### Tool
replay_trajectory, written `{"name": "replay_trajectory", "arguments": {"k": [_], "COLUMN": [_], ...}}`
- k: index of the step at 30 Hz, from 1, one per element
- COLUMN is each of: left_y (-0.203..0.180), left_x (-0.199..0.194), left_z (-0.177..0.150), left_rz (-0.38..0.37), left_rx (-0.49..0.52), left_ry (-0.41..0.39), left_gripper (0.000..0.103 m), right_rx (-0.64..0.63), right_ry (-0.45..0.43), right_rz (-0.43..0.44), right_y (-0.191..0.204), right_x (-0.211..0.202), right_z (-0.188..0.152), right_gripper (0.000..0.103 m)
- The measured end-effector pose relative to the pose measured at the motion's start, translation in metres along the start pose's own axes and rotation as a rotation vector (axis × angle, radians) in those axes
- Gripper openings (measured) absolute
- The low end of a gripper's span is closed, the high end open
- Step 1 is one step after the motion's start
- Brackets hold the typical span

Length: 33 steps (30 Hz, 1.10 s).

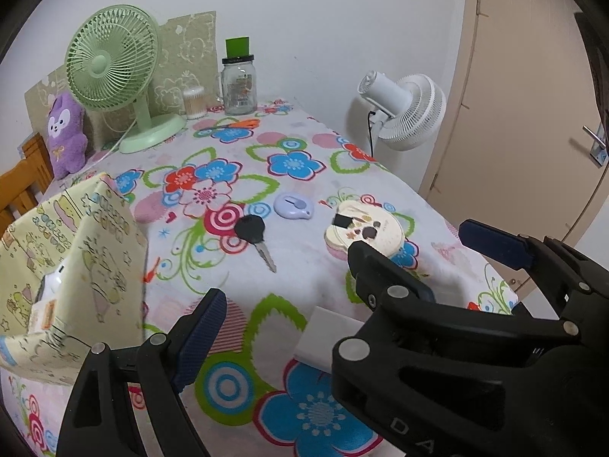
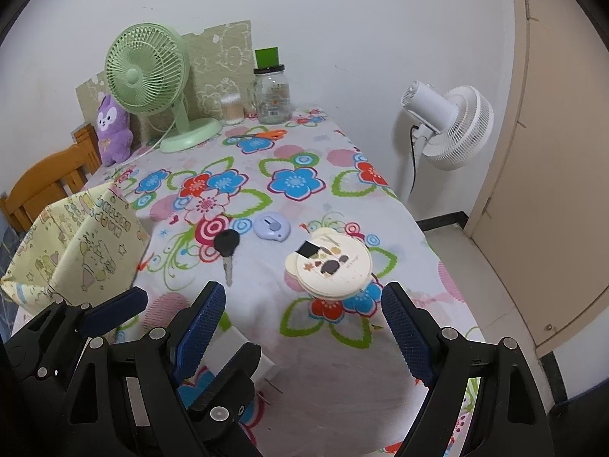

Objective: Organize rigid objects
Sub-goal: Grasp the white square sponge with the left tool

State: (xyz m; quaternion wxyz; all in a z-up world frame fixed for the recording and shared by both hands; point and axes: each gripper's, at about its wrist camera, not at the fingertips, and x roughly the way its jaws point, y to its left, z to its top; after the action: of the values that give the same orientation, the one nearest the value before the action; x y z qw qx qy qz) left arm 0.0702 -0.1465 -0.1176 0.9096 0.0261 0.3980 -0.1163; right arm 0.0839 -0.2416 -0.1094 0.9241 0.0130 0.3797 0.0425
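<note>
Here, both grippers hang low over the near end of a table (image 2: 342, 361) covered in a bright flowered cloth, each tilted downward and forward. The right gripper (image 2: 304, 327) stands with its blue-padded fingers wide apart and nothing between them; the bare cloth shows through the gap. The left gripper (image 2: 175, 318) sits just beside it, crossing partly under it, its jaws likewise spread wide and holding nothing. Under the left gripper lies a white charger block (image 1: 327, 337), flat on the cloth and partly hidden by the black linkage.

A little farther on, a round cream tin (image 2: 329, 266) with small printed pictures on its lid rests just ahead of the right gripper's fingers. To its left lies a car key (image 2: 227, 247) with a black head, blade pointing toward the near edge, and just beyond that a small lilac round gadget (image 2: 272, 227).

At the left edge stands a yellow patterned fabric bin (image 1: 95, 251), with something white inside it.

At the far end are a green desk fan (image 2: 152, 80), a purple plush toy (image 2: 112, 129), a tub of cotton swabs (image 2: 232, 108) and a glass jar (image 2: 272, 93). A white standing fan (image 2: 449, 125) stands off the table's right side.
</note>
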Motion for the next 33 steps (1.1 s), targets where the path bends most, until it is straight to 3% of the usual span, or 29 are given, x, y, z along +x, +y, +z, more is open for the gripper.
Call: {"name": "replay_trajectory", "arguments": {"k": [23, 28, 33], "left_y": [-0.029, -0.026, -0.023], "left_x": [0.031, 0.034, 0.035], "left_z": [-0.022, -0.025, -0.026], "left_rz": [0.005, 0.028, 0.035], "left_rx": [0.061, 0.057, 0.057], "left_ry": [0.021, 0.038, 0.037], "left_gripper": [0.089, 0.066, 0.059], "right_rx": [0.041, 0.035, 0.032], "right_ry": [0.043, 0.052, 0.058], "right_rz": [-0.054, -0.056, -0.052], "right_y": [-0.033, -0.032, -0.031], "right_x": [0.018, 0.02, 0.023], "right_z": [-0.034, -0.037, -0.037], "right_gripper": [0.087, 0.087, 0.087]}}
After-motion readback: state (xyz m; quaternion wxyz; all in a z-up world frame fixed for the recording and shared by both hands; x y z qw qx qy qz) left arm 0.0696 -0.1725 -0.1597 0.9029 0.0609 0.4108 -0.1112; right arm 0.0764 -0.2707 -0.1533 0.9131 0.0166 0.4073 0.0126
